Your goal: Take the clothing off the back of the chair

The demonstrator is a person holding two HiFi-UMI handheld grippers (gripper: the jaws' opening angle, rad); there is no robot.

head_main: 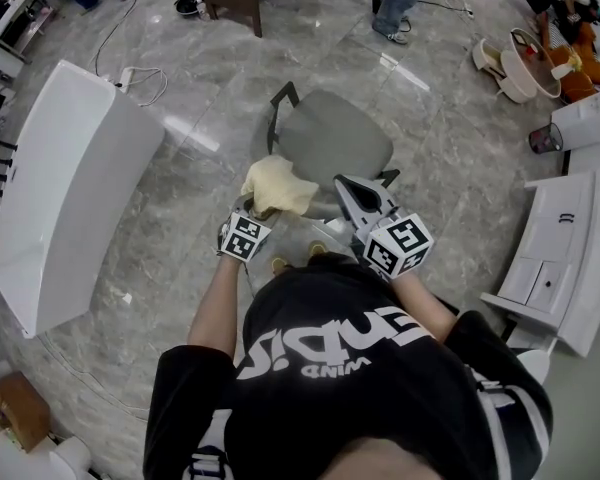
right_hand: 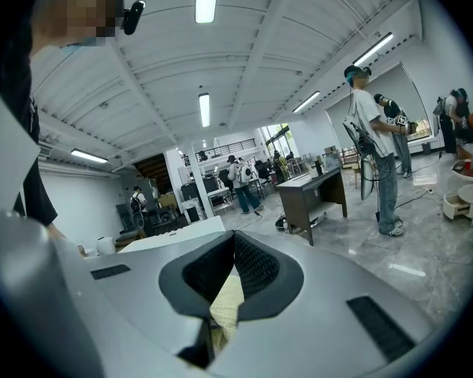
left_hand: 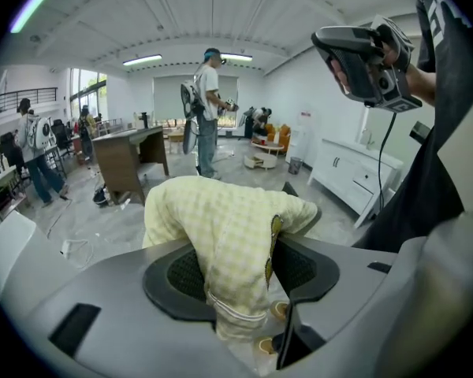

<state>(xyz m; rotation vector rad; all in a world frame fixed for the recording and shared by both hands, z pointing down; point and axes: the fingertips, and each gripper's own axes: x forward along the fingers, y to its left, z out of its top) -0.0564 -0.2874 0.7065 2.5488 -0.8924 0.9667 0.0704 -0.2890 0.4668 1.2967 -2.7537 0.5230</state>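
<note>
Head view and both gripper views. A pale yellow checked cloth garment [head_main: 278, 186] [left_hand: 221, 227] is draped over the top of the back of a grey swivel chair [head_main: 330, 138], directly in front of the seated person's black T-shirt [head_main: 360, 368].

The left gripper [head_main: 252, 211] [left_hand: 236, 268] is closed on a hanging fold of the garment, which is pressed between its two black ribbed pads [left_hand: 181, 278]. The right gripper [head_main: 342, 182] [right_hand: 235, 239] is held just beside the garment, above the chair seat. Its jaws are brought together at the tips, and a strip of the yellow fabric is seen below them through the gap behind the tips.

A white curved table [head_main: 60, 188] stands on the grey marble floor [head_main: 180, 258] to the left. A brown desk [left_hand: 130, 160] and a standing person [left_hand: 209, 109] are seen beyond the chair.
</note>
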